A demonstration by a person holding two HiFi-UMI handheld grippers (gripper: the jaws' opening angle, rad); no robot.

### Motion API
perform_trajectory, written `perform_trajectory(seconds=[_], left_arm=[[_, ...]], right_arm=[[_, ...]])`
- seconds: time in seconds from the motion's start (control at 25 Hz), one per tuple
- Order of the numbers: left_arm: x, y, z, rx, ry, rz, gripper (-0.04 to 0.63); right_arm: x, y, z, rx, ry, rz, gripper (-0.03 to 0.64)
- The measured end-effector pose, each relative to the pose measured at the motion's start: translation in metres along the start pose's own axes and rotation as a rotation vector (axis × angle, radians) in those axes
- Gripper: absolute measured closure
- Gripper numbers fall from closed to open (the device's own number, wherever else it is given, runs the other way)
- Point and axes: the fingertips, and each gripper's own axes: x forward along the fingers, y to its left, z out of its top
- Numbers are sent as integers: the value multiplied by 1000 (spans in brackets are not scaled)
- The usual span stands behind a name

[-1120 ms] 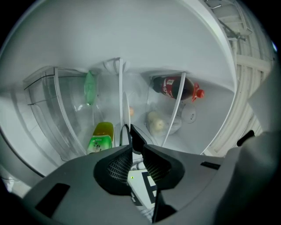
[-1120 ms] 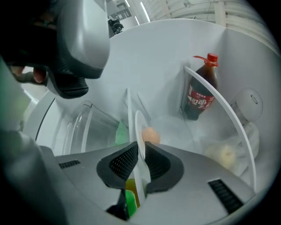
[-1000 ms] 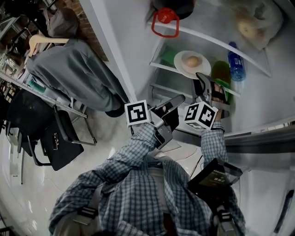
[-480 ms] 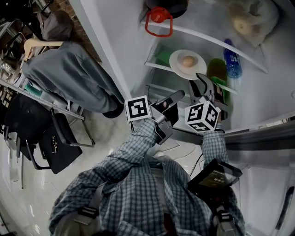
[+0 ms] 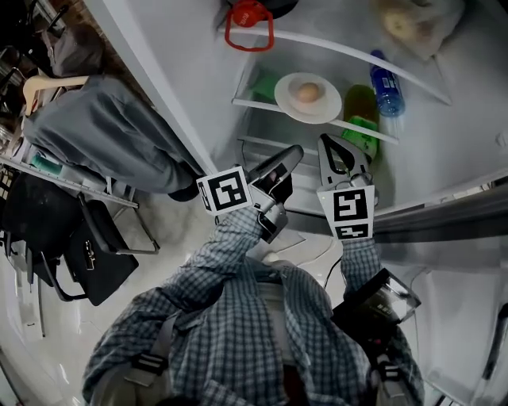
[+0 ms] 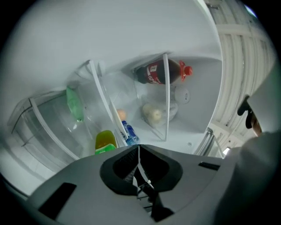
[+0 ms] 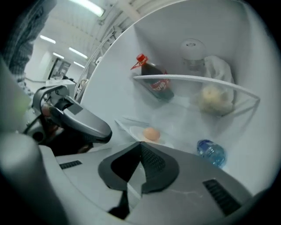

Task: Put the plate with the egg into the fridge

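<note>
The white plate with the brown egg rests on a glass fridge shelf, touched by neither gripper. My right gripper hovers just in front of and below the plate. Its jaws have just been closing and now stand shut with nothing between them. In the right gripper view the plate and egg lie just beyond the right gripper. My left gripper is shut and empty beside it, to the left. From the left gripper the egg peeks past the shelf edge.
On the upper shelf lie a cola bottle and a bagged food item. A blue water bottle and a green juice bottle stand right of the plate. A person in grey and a black chair are at left.
The right gripper has drawn back a little from the plate's rim, rolled about its axis, and its jaws went from spread to shut. The plate stays on the shelf. The left gripper rolled slightly.
</note>
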Motion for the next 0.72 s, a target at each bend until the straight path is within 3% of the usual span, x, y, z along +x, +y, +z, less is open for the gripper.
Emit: perform_trajectory(seconds=[0.16, 0.4, 0.6, 0.72], left_arm=[[-2, -5, -2, 139, 15, -4, 588], [-8, 3, -22, 389, 96, 84, 588], [-11, 12, -41, 455, 150, 115, 589], [-14, 16, -51, 448, 171, 124, 588]], right_arm=[[-11, 14, -8, 141, -22, 29, 611], [-22, 29, -27, 264, -40, 31, 611], [-32, 40, -52, 366, -6, 37, 611], [-38, 46, -62, 380, 21, 40, 611]])
